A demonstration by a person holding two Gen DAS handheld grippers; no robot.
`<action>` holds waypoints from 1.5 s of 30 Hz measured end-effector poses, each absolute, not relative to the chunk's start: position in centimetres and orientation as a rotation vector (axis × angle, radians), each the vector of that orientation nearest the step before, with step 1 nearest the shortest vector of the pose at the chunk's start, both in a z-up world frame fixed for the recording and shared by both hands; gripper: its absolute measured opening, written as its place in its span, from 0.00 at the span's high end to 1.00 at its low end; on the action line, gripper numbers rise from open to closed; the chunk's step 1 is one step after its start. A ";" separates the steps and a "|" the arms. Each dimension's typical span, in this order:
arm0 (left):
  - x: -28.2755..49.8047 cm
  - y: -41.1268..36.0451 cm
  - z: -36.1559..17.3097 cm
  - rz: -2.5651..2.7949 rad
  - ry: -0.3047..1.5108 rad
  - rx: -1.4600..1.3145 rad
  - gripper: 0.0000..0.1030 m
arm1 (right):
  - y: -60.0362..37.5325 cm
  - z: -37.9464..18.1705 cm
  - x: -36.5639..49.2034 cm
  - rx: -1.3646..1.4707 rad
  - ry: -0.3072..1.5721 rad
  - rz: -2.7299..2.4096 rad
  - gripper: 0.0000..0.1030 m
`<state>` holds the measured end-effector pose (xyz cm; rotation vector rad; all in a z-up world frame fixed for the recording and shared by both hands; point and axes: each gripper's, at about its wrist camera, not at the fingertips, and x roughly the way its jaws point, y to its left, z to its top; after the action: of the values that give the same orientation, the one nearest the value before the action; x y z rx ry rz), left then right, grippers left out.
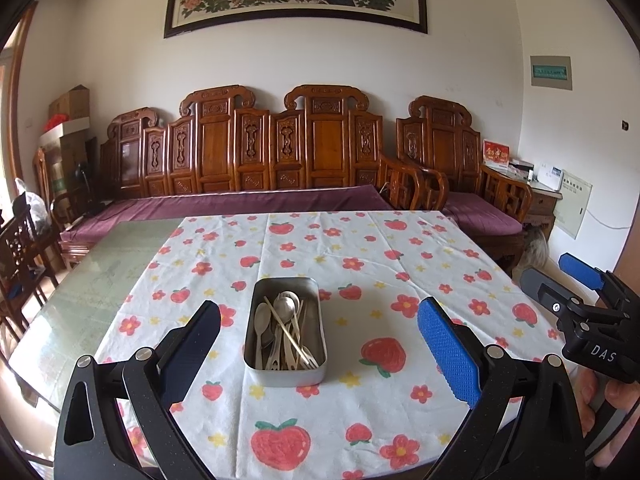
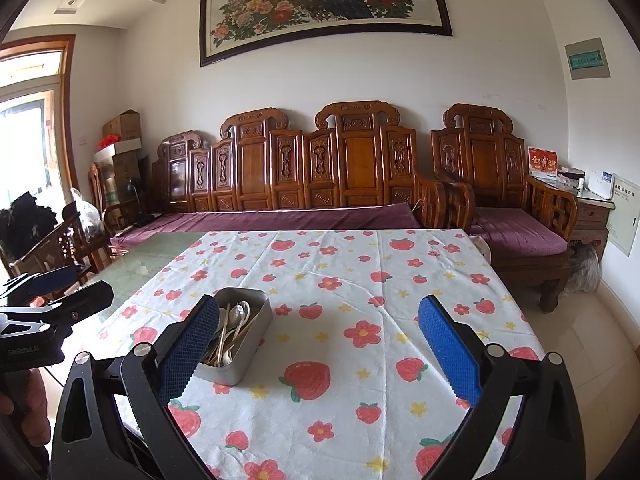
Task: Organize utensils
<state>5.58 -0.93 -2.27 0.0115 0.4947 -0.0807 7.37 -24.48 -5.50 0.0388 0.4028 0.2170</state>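
Observation:
A metal tin [image 1: 256,364] stands on the strawberry tablecloth [image 1: 360,264]. It holds several utensils [image 1: 282,328]: spoons, forks and chopsticks. My left gripper [image 1: 320,344] is open and empty, above the near edge with the tin between its fingers in the view. My right gripper [image 2: 320,348] is open and empty; the tin [image 2: 244,368] sits by its left finger [image 2: 188,352]. The right gripper also shows at the right of the left wrist view [image 1: 560,280], and the left gripper at the left of the right wrist view [image 2: 60,288].
The cloth covers the right part of a glass-topped table [image 1: 100,280]. A carved wooden sofa [image 1: 280,152] with purple cushions stands behind the table. Wooden chairs [image 2: 52,248] are at the left. A side table [image 2: 592,208] is at the far right.

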 end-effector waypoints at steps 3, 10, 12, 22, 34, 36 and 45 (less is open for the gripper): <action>5.6 -0.9 -2.3 -0.081 0.495 0.012 0.08 | -24.4 -5.4 7.3 0.039 0.402 0.218 0.03; 5.5 -0.9 -2.2 -0.079 0.494 0.012 0.08 | -24.3 -5.3 7.2 0.041 0.400 0.219 0.03; 5.5 -0.9 -2.2 -0.079 0.494 0.012 0.08 | -24.2 -5.2 7.1 0.041 0.398 0.218 0.03; 5.5 -0.9 -2.2 -0.076 0.492 0.012 0.08 | -24.3 -5.2 7.2 0.040 0.400 0.219 0.03; 5.4 -1.3 -1.7 -0.079 0.486 0.007 0.08 | -24.3 -5.0 7.2 0.040 0.398 0.218 0.03; 5.4 -1.4 -1.7 -0.079 0.486 0.007 0.08 | -24.4 -5.0 7.2 0.042 0.397 0.218 0.03; 5.3 -1.4 -1.6 -0.079 0.485 0.006 0.08 | -24.4 -5.0 7.2 0.043 0.397 0.219 0.03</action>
<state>5.29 -1.38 -1.61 0.0062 0.4846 -0.0786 7.15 -24.38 -4.96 0.0431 0.3969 0.2187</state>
